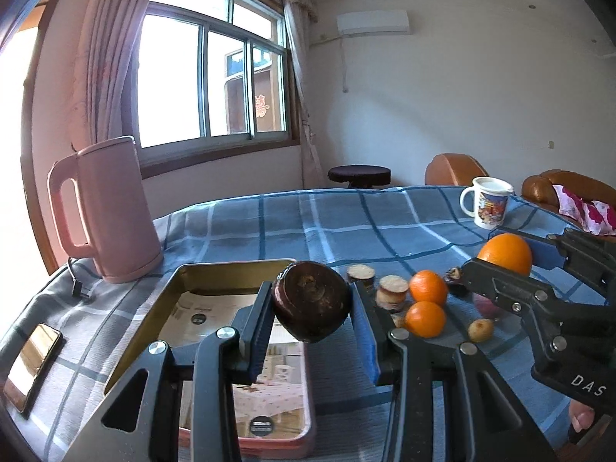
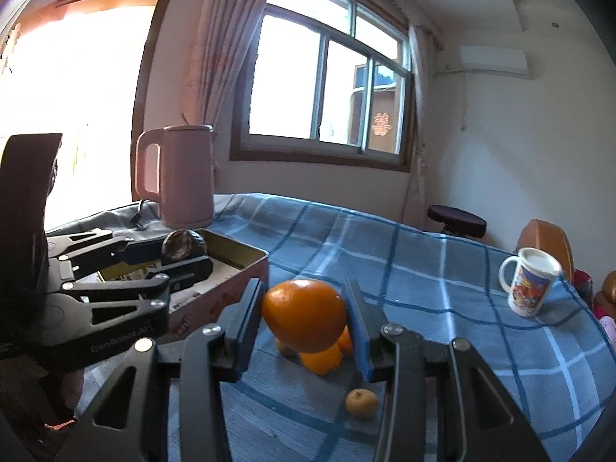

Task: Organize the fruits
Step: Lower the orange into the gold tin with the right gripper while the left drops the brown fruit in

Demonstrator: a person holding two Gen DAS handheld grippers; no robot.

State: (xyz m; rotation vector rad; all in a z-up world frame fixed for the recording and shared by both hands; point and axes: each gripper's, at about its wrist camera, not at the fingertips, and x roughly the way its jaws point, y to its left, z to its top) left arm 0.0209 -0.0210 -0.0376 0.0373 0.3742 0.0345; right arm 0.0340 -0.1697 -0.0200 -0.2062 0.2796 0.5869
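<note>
My left gripper is shut on a dark brown round fruit and holds it above the right edge of an open tin box. My right gripper is shut on a large orange, lifted above the tablecloth. The large orange also shows in the left wrist view. Two small oranges, two cut stem pieces, a small tan fruit and a dark fruit lie on the cloth. The small tan fruit also shows in the right wrist view.
A pink kettle stands at the left behind the tin box, its cord beside it. A phone lies at the near left. A printed mug stands far right. A stool and brown chairs are behind the table.
</note>
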